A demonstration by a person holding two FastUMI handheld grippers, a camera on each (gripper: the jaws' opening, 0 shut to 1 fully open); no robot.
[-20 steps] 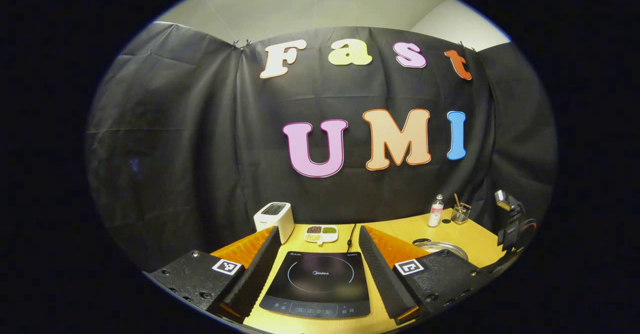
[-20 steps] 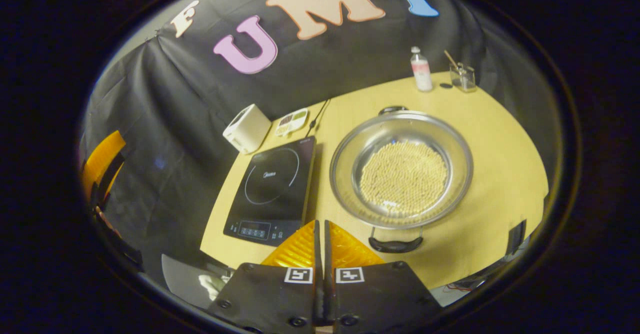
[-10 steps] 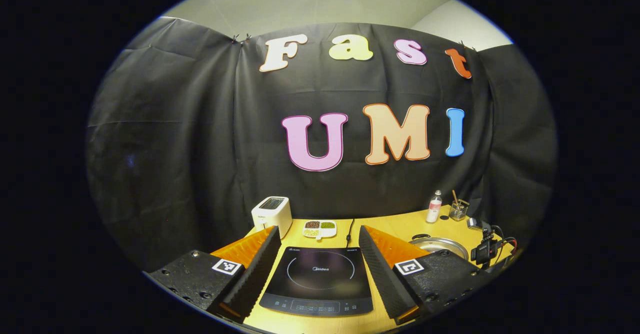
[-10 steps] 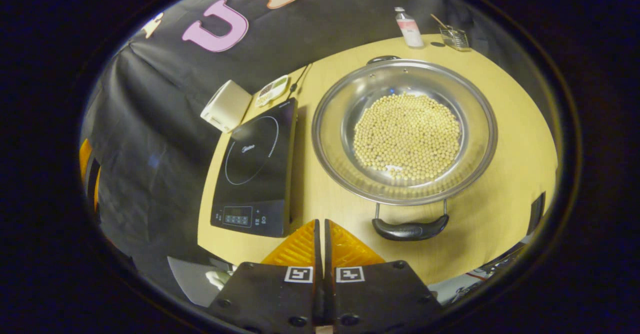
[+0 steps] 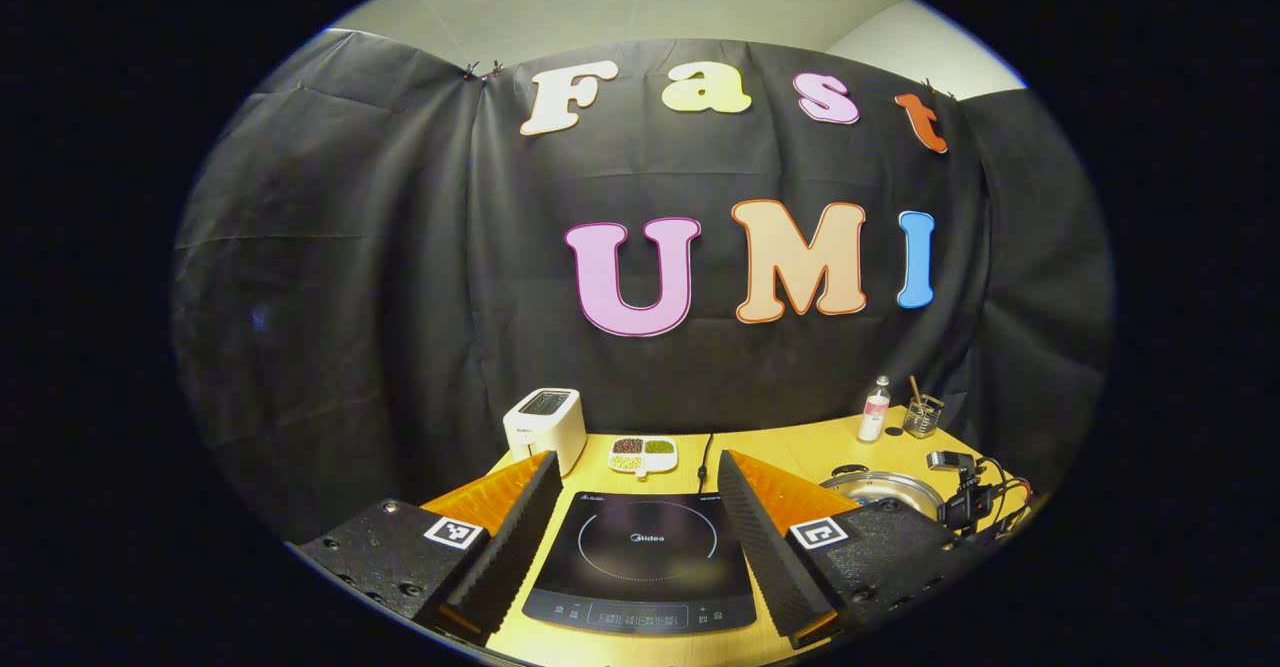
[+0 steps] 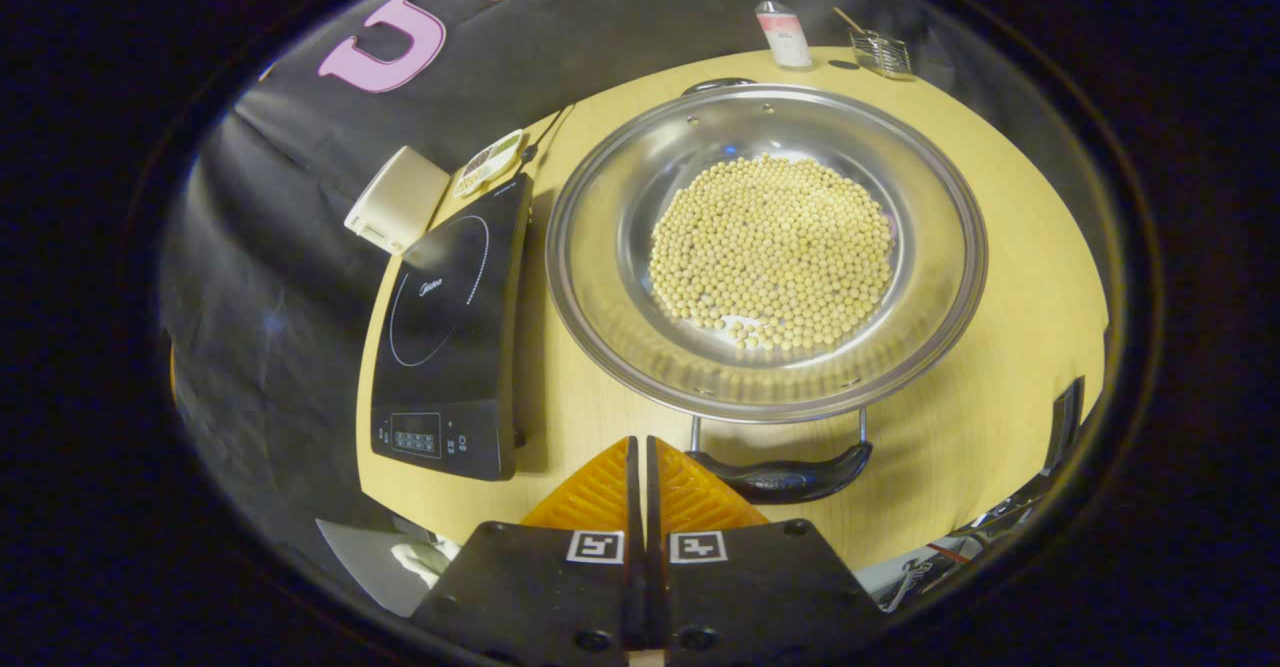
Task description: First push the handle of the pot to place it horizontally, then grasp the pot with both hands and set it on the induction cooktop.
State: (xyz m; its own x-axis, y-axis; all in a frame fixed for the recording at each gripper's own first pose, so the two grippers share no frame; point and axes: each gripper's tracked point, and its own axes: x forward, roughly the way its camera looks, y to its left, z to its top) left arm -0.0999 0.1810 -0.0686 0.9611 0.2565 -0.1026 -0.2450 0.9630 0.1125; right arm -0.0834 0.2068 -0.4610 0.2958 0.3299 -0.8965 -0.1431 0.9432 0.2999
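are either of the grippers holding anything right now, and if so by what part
Nothing is held. The left gripper is open over the induction cooktop. The right gripper is shut on nothing, its tips beside the pot near handle.

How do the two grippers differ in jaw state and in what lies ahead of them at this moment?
The left gripper has its fingers spread wide, while the right gripper has them closed together, gripping nothing. The left gripper frames the induction cooktop from the front; the right gripper looks down on the pot of beans, its tips beside the near handle. Both hold nothing and point over the same table.
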